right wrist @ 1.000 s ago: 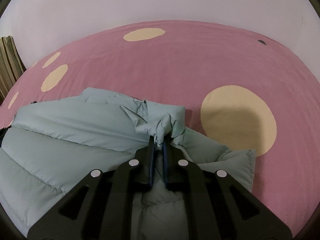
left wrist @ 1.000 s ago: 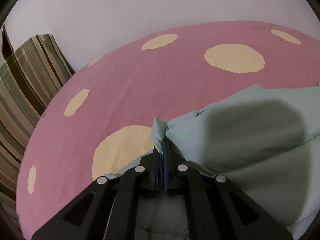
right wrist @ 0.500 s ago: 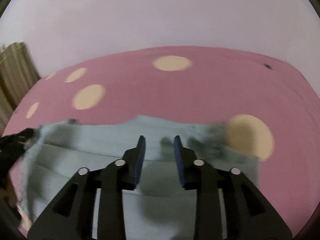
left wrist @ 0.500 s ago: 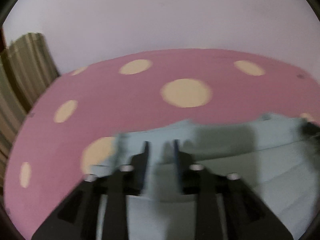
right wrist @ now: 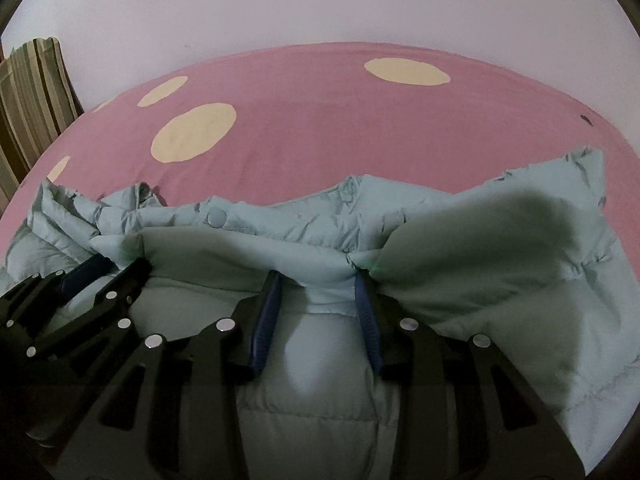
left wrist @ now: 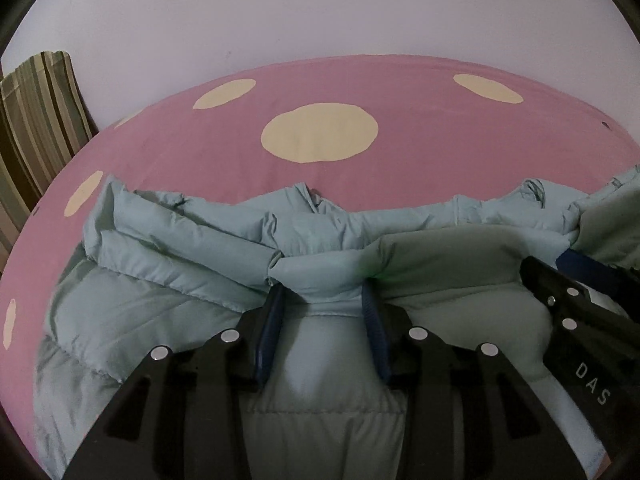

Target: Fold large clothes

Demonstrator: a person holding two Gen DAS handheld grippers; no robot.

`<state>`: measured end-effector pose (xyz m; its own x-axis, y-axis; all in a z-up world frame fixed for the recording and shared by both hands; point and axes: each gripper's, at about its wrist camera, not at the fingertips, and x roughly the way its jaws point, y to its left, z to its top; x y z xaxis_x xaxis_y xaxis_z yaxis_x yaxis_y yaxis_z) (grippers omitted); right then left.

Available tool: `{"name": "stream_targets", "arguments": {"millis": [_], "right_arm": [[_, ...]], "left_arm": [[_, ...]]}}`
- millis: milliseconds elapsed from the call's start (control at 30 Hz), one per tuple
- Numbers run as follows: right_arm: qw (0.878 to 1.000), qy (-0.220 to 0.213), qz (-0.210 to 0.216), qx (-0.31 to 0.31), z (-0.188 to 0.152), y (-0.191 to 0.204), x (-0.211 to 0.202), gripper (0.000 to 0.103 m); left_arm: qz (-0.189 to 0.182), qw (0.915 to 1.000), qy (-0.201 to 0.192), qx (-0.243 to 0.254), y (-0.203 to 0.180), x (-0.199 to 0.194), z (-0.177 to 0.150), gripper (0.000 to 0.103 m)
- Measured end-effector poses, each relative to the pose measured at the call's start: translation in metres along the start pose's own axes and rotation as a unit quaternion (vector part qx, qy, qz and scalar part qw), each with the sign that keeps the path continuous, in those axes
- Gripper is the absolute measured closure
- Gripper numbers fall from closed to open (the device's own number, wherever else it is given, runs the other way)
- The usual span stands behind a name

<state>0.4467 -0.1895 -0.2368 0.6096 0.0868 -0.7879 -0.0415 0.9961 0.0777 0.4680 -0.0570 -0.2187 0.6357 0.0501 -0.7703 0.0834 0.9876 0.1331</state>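
A pale blue-green puffer jacket lies spread on the pink bed, its near part folded over so a thick padded edge runs across both views. My left gripper straddles that edge; its jaws are opening, a puffy fold sits between the blue pads, and they do not pinch it. My right gripper straddles the same edge further right, jaws apart, with a fold between its pads too. The right gripper shows at the left wrist view's right edge, and the left gripper at the right wrist view's left edge.
The pink sheet with cream dots stretches beyond the jacket to a plain pale wall. A striped cushion stands at the far left by the bed's edge.
Both grippers let go of the bunched jacket corners they held, opened, and drew back toward the near side. They now sit side by side over the folded padded edge.
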Motion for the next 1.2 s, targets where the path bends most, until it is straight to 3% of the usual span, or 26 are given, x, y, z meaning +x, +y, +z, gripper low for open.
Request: {"name": "stream_targets", "arguments": {"millis": [167, 400, 500, 633, 867, 967, 1033, 1200], "right_arm": [[1.000, -0.009, -0.007, -0.005, 0.007, 0.003, -0.012, 0.065], [0.998, -0.061, 0.013, -0.010, -0.011, 0.016, -0.083, 0.064], [0.999, -0.040, 0.011, -0.021, -0.028, 0.027, -0.070, 0.064], [0.999, -0.028, -0.007, -0.028, -0.042, 0.026, -0.043, 0.063], [0.999, -0.022, -0.009, -0.025, -0.035, 0.024, -0.034, 0.063], [0.999, -0.035, -0.006, -0.022, -0.034, 0.023, -0.057, 0.053], [0.999, -0.046, -0.006, -0.013, -0.037, 0.014, -0.077, 0.036], [0.996, -0.070, -0.038, 0.027, -0.057, -0.040, -0.126, 0.025]], "left_arm": [[0.010, 0.9999, 0.001, 0.008, -0.001, -0.018, 0.007, 0.062], [-0.041, 0.9972, -0.043, -0.046, 0.025, -0.086, -0.010, 0.060], [-0.035, 0.9991, -0.011, -0.021, 0.013, -0.070, -0.024, 0.060], [-0.028, 0.9995, 0.001, -0.015, 0.006, -0.046, -0.035, 0.059], [-0.028, 0.9995, -0.007, -0.016, 0.009, -0.039, -0.030, 0.059], [-0.038, 0.9991, -0.016, -0.013, 0.019, -0.061, -0.030, 0.056], [-0.037, 0.9990, -0.018, -0.020, 0.032, -0.077, -0.035, 0.047], [-0.008, 0.9943, -0.043, -0.097, 0.105, -0.123, -0.065, 0.028]]}}
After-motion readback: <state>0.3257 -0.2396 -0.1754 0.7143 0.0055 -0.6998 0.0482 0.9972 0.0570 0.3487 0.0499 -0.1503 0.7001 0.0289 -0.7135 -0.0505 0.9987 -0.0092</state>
